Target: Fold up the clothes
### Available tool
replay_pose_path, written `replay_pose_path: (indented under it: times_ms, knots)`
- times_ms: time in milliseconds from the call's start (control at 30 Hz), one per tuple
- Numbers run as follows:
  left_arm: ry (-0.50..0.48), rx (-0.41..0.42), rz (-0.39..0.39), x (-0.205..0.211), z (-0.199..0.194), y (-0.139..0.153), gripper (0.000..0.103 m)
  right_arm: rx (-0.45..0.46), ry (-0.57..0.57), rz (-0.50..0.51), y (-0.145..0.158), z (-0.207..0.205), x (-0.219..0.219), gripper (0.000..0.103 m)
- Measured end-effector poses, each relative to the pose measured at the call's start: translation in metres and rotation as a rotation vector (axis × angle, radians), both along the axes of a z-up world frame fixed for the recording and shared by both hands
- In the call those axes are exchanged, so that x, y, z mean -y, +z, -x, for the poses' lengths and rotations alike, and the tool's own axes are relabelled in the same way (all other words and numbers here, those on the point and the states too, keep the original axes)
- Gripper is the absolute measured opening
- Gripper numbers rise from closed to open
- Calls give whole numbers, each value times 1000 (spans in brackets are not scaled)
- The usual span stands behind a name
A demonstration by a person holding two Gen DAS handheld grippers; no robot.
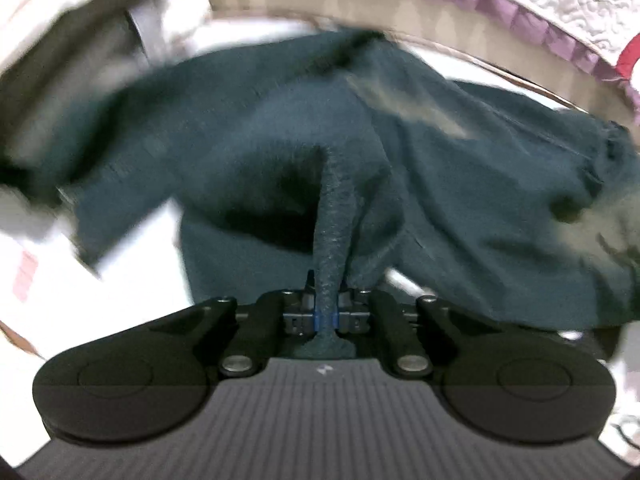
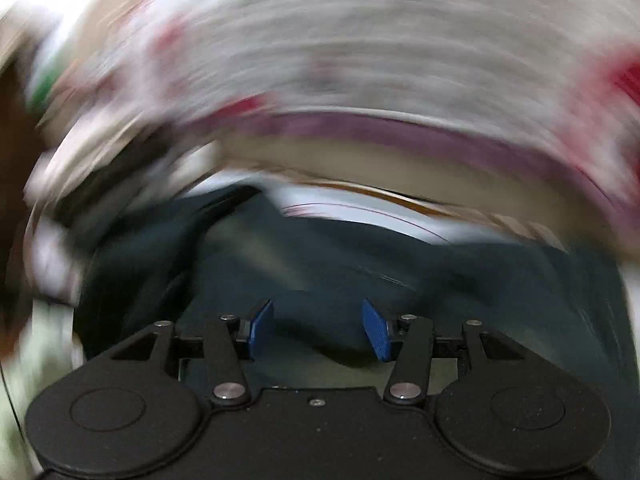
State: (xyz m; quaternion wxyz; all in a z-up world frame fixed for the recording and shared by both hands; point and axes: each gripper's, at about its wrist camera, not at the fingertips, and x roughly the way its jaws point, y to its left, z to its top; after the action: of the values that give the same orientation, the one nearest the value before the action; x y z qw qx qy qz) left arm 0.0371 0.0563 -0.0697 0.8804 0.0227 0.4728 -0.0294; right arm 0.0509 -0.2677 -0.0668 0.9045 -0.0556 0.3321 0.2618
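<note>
A dark teal garment lies spread and rumpled over a white surface. My left gripper is shut on a pinched ridge of that cloth, which runs up from between the jaws and bunches behind them. In the right wrist view the same dark teal garment lies below and ahead of my right gripper. Its blue pads stand well apart with no cloth between them, hovering over the fabric. The right wrist view is heavily blurred.
A quilted white bedspread with a purple border and red patches curves along the far side; it also fills the top as a blurred bedspread. Pale folded cloth lies at the upper left. A pink-marked label sits at the left.
</note>
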Motion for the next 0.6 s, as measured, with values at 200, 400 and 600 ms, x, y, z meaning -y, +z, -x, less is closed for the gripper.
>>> replay_pose_path:
  times_ms: [200, 400, 600]
  knots:
    - [170, 182, -120, -46, 0, 45, 5, -127, 229, 62, -55, -1, -66, 55]
    - [224, 120, -95, -72, 5, 19, 5, -165, 332, 140, -82, 30, -87, 61]
    - [200, 152, -115, -71, 2, 25, 5, -95, 218, 204, -91, 22, -89, 67]
